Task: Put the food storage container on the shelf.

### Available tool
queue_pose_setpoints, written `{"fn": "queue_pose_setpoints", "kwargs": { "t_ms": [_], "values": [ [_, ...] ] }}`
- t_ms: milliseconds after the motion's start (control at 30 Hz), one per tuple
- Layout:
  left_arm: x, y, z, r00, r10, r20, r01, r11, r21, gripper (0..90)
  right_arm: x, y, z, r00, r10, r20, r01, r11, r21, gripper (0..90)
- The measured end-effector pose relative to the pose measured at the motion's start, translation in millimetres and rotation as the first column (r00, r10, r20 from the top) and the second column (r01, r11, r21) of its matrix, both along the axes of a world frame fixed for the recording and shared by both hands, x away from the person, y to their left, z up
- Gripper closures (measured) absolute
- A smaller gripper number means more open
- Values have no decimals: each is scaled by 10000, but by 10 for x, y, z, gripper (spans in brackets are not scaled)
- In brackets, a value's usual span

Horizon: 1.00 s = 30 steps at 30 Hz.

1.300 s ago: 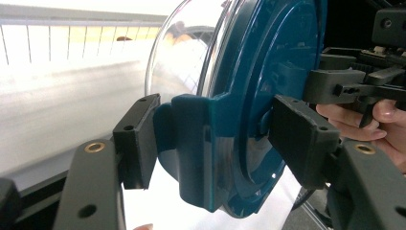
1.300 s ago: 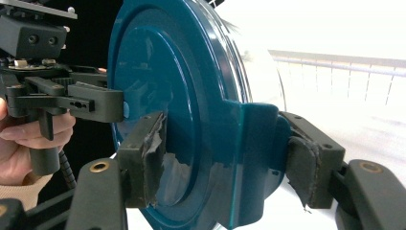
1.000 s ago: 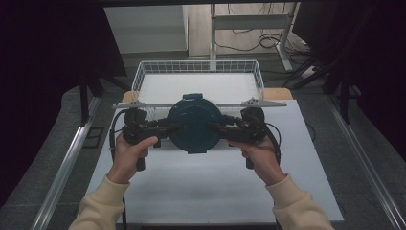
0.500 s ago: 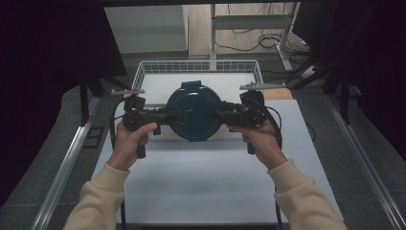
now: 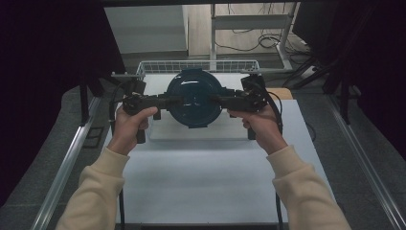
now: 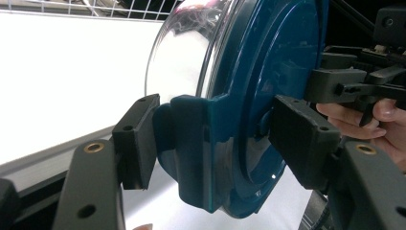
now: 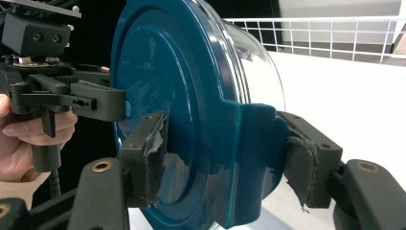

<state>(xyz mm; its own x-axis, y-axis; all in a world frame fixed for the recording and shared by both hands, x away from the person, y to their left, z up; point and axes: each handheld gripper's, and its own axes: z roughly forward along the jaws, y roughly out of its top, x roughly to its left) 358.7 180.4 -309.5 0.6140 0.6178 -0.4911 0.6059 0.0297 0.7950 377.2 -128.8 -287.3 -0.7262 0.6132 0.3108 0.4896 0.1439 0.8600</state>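
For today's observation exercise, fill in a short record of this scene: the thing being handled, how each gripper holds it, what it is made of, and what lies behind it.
Thing handled: round container with a dark blue lid and a clear bowl
Left gripper: jaws clamped on a blue side tab of the lid
Right gripper: jaws clamped on the opposite tab, pad covering torn
Position: held up over the white table, one gripper on each side
Behind it: white wire basket at the table's far edge

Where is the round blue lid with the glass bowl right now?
In the high view the round blue lidded glass bowl is held up mid-table between the left gripper and right gripper, just in front of the white wire basket.
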Motion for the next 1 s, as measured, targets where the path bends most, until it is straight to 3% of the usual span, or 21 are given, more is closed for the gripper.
{"fn": "queue_pose_setpoints", "kwargs": {
  "t_ms": [233, 533, 1000],
  "values": [
    [124, 24, 67, 10000, -44, 51, 44, 10000, -46, 365, 90, 17, 75, 10000, -42, -39, 42, 10000, -43, 373],
    [427, 60, 203, 9996, -93, -276, 92, 10000, -32, 364, 380, 57, 205, 9995, -50, -302, 49, 10000, -26, 375],
    [723, 24, 59, 9966, -100, -820, 87, 9998, -168, 363, 683, 32, 85, 9961, -317, -826, 325, 9994, 94, 373]
  ]
}}
